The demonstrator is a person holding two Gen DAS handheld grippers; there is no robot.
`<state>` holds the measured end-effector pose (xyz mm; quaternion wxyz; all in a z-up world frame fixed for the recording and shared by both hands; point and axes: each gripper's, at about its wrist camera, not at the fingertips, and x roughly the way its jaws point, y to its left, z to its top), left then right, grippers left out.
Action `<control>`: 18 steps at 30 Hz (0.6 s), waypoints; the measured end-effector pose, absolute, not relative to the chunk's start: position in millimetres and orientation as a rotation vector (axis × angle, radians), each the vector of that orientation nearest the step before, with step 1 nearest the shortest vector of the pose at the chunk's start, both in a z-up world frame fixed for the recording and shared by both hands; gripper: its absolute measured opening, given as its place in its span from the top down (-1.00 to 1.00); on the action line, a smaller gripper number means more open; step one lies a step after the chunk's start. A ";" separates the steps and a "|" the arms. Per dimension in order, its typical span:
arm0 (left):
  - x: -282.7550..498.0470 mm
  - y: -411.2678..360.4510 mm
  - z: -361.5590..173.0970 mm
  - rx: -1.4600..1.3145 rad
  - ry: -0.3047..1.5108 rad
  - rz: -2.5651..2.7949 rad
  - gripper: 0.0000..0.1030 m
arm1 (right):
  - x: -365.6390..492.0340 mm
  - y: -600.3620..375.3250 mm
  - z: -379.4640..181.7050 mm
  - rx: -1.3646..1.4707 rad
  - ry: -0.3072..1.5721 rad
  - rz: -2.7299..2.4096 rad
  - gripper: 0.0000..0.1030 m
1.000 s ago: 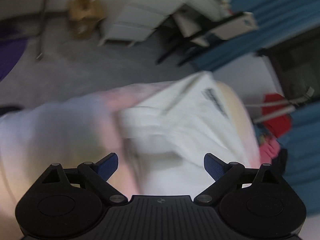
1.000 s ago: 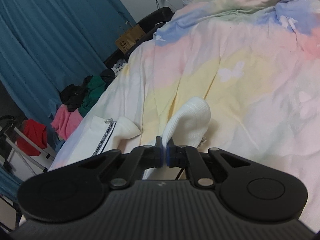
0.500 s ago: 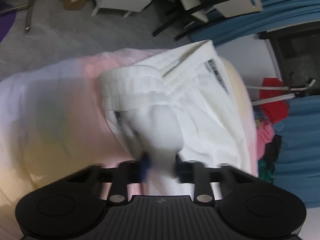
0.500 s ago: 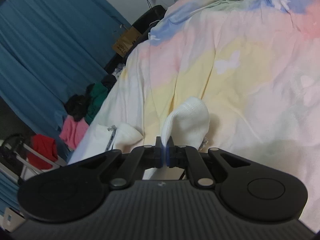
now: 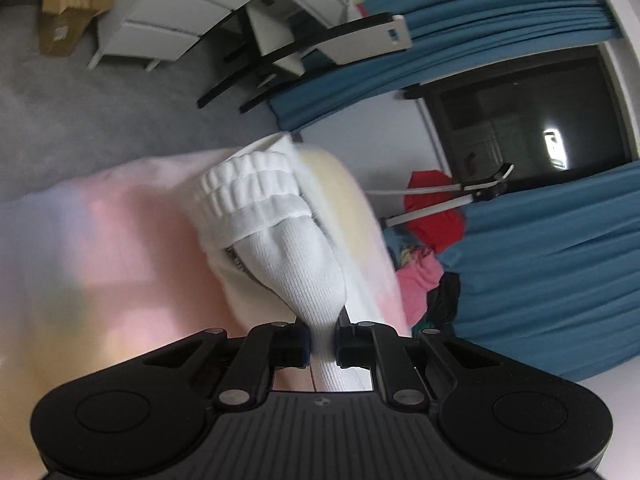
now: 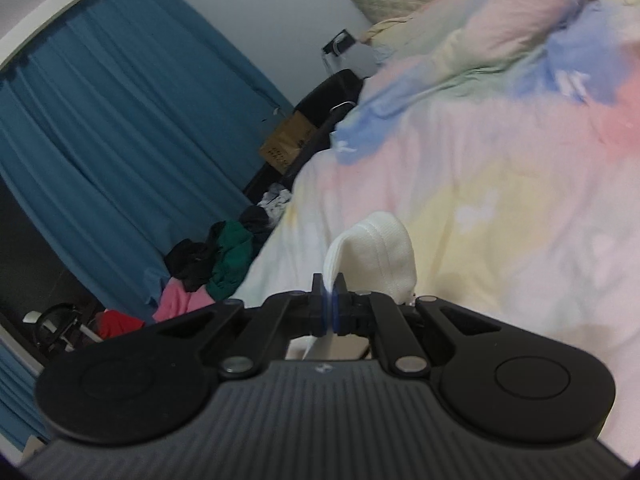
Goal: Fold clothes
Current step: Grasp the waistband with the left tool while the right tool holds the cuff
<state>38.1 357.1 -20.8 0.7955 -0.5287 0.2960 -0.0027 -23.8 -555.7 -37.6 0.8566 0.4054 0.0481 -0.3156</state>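
Pinching a bunched-up bit of the white garment (image 5: 288, 264), the left gripper (image 5: 322, 344) has its blue pads pressed into the fabric from both sides, and the ribbed waistband end hangs out in front over the pastel bedspread (image 5: 120, 248). The right gripper (image 6: 329, 312) is squeezed tight on another fold of that same white cloth (image 6: 380, 248), which pokes up just past the pads above the bed. Off to the left sit blue curtains (image 6: 100, 140) and a pile of clothes (image 6: 216, 264) on the floor.
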 end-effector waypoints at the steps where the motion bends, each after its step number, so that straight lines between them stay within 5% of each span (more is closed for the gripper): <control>1: 47.1 355.6 -15.9 -1.135 0.627 -0.006 0.78 | -11.6 -555.3 -30.4 0.832 0.105 -0.660 0.90; 7: 152.3 337.6 -0.5 -1.096 0.589 0.040 0.78 | 95.6 -554.8 8.3 0.673 0.147 -0.664 0.90; 18: 387.2 306.2 -80.4 -0.916 0.760 0.250 0.77 | 337.2 -561.1 -74.6 0.470 0.409 -0.727 0.89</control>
